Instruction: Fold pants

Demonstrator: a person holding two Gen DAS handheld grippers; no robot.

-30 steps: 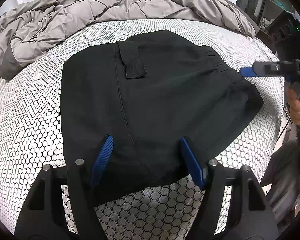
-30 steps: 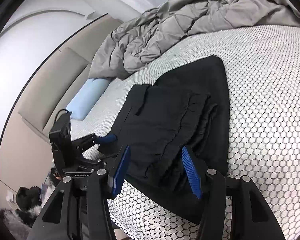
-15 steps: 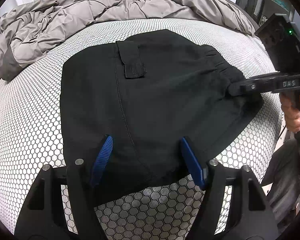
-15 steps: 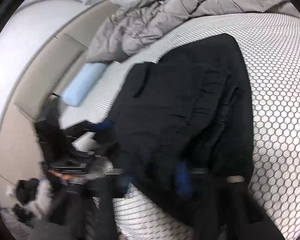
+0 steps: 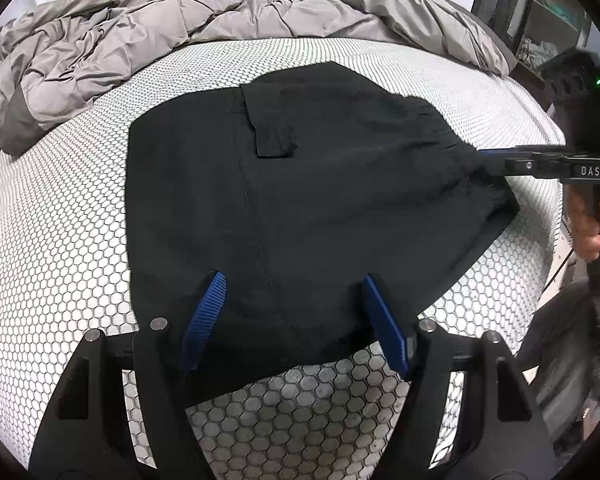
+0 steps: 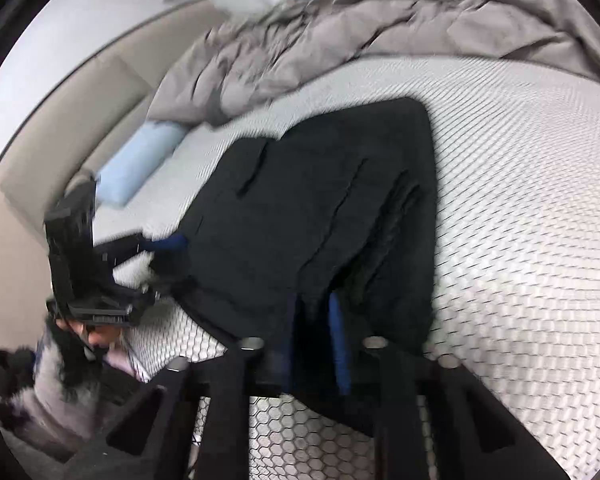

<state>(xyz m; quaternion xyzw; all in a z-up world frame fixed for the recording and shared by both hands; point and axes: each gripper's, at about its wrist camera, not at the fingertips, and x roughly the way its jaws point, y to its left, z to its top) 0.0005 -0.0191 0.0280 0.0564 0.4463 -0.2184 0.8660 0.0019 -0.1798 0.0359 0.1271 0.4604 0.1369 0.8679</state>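
The black pants [image 5: 308,200] lie folded on the white honeycomb bed cover [image 5: 52,248], pocket flap up; they also show in the right wrist view [image 6: 320,208]. My left gripper [image 5: 292,320] is open, its blue pads straddling the near edge of the pants. My right gripper [image 6: 314,344] has closed its fingers on the gathered waistband edge; in the left wrist view it [image 5: 488,160] reaches in from the right and pinches that edge. The right wrist view is motion-blurred.
A rumpled grey duvet [image 5: 220,12] is heaped along the far side of the bed. A light blue pillow [image 6: 140,160] lies by the beige headboard [image 6: 80,112]. The bed's right edge [image 5: 548,216] is by the person's hand.
My right gripper moved in from beside the bed onto the waistband and closed on it. My left gripper stayed open and still.
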